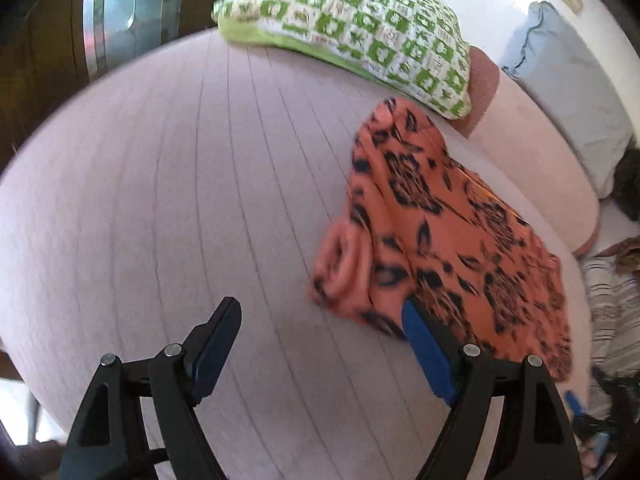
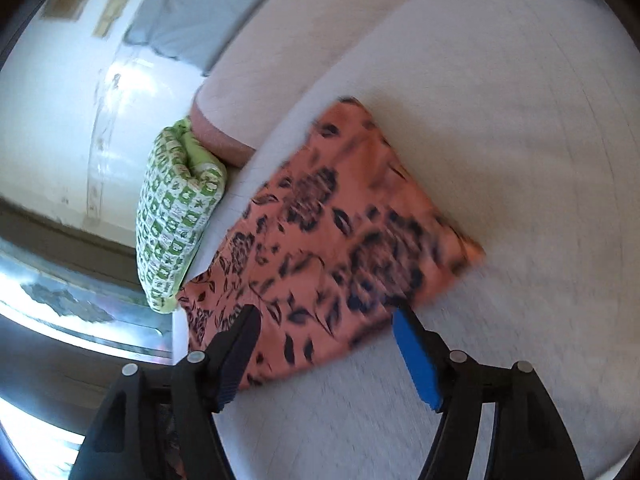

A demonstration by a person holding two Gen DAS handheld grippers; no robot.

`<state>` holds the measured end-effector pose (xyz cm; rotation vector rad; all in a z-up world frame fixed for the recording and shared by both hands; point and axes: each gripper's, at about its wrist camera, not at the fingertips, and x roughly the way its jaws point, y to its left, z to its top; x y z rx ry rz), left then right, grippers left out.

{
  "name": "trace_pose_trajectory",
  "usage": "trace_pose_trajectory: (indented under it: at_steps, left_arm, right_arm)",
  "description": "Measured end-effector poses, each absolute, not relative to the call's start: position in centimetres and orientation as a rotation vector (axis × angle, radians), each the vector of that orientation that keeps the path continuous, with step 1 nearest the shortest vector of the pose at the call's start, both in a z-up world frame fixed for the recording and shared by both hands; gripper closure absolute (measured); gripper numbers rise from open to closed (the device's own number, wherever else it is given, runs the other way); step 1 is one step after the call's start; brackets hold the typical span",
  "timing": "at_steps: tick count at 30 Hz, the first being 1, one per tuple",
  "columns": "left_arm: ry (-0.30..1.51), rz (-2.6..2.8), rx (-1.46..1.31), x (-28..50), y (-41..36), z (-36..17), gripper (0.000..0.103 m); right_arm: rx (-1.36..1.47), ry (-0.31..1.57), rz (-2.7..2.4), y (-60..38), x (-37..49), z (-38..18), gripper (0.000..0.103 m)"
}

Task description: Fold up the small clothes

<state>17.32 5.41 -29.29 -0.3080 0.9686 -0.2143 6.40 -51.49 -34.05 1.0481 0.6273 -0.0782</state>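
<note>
Both my hand-held grippers, left and right, jaws apart, empty, above folded orange floral garment on bed; green pillow beside it.

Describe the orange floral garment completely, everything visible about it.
The orange garment is thin, soft-looking fabric printed with dark flowers and leaves. It lies folded into a compact, fairly flat bundle on the pale bedspread, one edge showing a rolled, sleeve-like opening. Its far corner sits close to the green-and-white pillow; whether they touch is unclear. Neither gripper holds it.
</note>
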Motion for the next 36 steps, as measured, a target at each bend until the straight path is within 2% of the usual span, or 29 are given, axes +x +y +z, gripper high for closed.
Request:
trace_pose_trajectory:
  at_steps: [6,11,15,27,29,30,31,32,33,34,36]
  left_arm:
    - [1.067,-0.347,-0.432,17.9,3.5,-31.6,0.019]
    - [1.037,-0.341,-0.461,19.6,1.7,-31.7,0.018]
    - [1.018,-0.319,-0.526,21.8,0.7,-32.2,0.011]
    - [0.882,-0.352,-0.675,25.0,-0.5,-32.6,0.011]
    - [0.867,-0.351,-0.619,25.0,-1.3,-32.3,0.018]
    - [0.864,-0.346,-0.593,25.0,-1.6,-32.3,0.028]
    - [0.867,-0.33,-0.553,25.1,-2.1,-32.3,0.037]
    - [0.88,-0.305,-0.513,25.3,-2.5,-32.5,0.059]
    - [0.899,-0.284,-0.482,25.6,-2.6,-32.9,0.064]
    - [0.914,-0.28,-0.491,25.9,-2.6,-33.4,0.064]
    - [0.905,-0.287,-0.547,26.1,-2.2,-33.7,0.064]
  right_arm:
    - [1.16,0.652,-0.084,-51.9,6.7,-36.5,0.031]
    - [1.198,0.678,-0.114,-52.3,7.5,-37.9,0.031]
    - [1.227,0.662,-0.133,-52.5,8.6,-38.8,0.031]
    - [1.151,0.513,-0.128,-52.5,12.6,-38.6,0.029]
    - [1.123,0.508,-0.132,-52.3,13.1,-38.4,0.031]
    - [1.111,0.508,-0.138,-52.3,13.2,-38.3,0.033]
    - [1.095,0.512,-0.146,-52.2,13.4,-38.3,0.042]
    - [1.08,0.522,-0.156,-52.1,13.6,-38.4,0.057]
    - [1.063,0.538,-0.176,-52.2,13.8,-38.6,0.066]
    - [1.063,0.543,-0.181,-52.3,13.9,-38.8,0.071]
    - [1.058,0.538,-0.185,-52.2,14.0,-38.7,0.072]
